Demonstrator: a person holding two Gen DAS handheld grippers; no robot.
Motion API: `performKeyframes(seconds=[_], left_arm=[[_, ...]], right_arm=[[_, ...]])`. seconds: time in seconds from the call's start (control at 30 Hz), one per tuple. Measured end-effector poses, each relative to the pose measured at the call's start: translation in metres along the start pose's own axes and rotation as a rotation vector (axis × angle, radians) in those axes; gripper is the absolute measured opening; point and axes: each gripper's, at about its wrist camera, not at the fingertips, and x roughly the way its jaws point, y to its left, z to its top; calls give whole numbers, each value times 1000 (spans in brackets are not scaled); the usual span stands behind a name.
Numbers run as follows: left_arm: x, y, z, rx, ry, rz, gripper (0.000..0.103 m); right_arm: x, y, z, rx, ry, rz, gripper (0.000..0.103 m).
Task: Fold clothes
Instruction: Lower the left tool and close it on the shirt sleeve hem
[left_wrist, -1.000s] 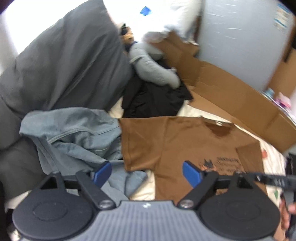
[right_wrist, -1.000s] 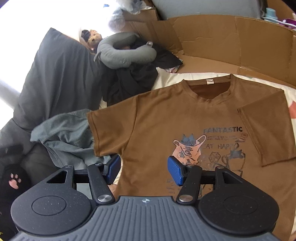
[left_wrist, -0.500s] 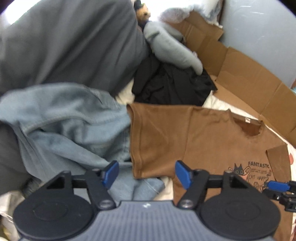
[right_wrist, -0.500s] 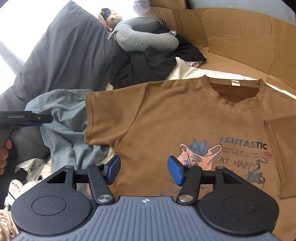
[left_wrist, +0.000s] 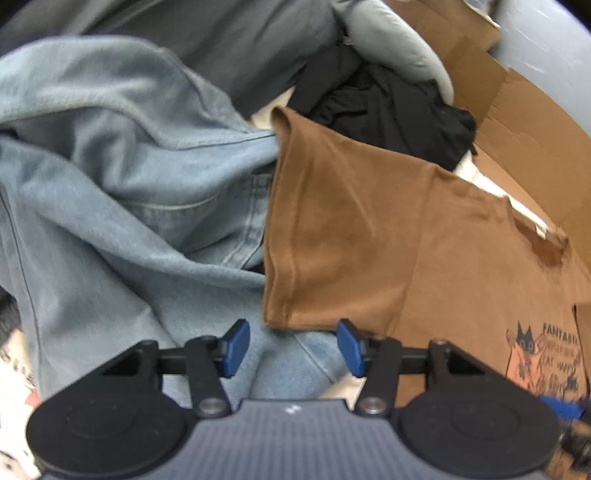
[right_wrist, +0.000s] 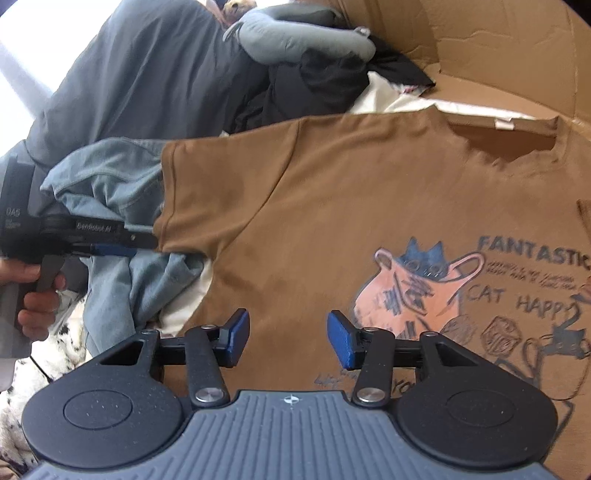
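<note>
Jaws of both grippers, just closing, gape empty over the brown T-shirt (right_wrist: 332, 206).

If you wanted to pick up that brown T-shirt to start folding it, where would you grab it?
Probably the brown T-shirt at its sleeve, by the hemmed cuff corner. That edge lies free over the denim garment, so one jaw could slip beneath it. Come from the denim side, as the left gripper does; its jaws have just been closing, with nothing between them yet.
</note>
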Motion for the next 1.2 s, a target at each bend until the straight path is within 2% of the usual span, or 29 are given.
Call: performKeyframes(seconds=[0.07, 0.17, 0.37, 0.47, 0.5, 0.57, 0.63, 0.73, 0.8, 0.9, 1.13, 1.2], left_arm=[[5, 9, 0, -89, -1, -40, 55], [15, 19, -2, -185, -6, -52, 55], [27, 28, -6, -284, -12, -102, 55], [29, 33, -9, -349, -23, -168, 55], [30, 34, -10, -368, -22, -171, 52], [34, 38, -12, -414, 5, -174, 19], [34, 43, -14, -440, 14, -187, 16], [22, 45, -14, -437, -23, -183, 14], [15, 46, -12, -429, -45, -183, 13], [8, 43, -7, -411, -64, -181, 12], [2, 38, 1, -356, -72, -186, 11], [1, 40, 4, -349, -77, -197, 11]], right_arm=[[8, 0, -3, -11, 10, -3, 54], [17, 0, -5, -10, 14, 8, 54], [36, 2, -2, 9, 11, 34, 54], [43, 5, -1, 10, 8, 42, 53], [45, 6, 0, 10, 8, 45, 52], [49, 8, 2, 7, 7, 51, 48], [52, 11, 4, 4, 6, 56, 47], [59, 16, 12, -11, 3, 68, 42], [65, 19, 18, -23, 0, 75, 32], [78, 28, 31, -42, -1, 81, 22], [110, 51, 48, -62, 24, 163, 15], [119, 56, 47, -77, 40, 165, 5]])
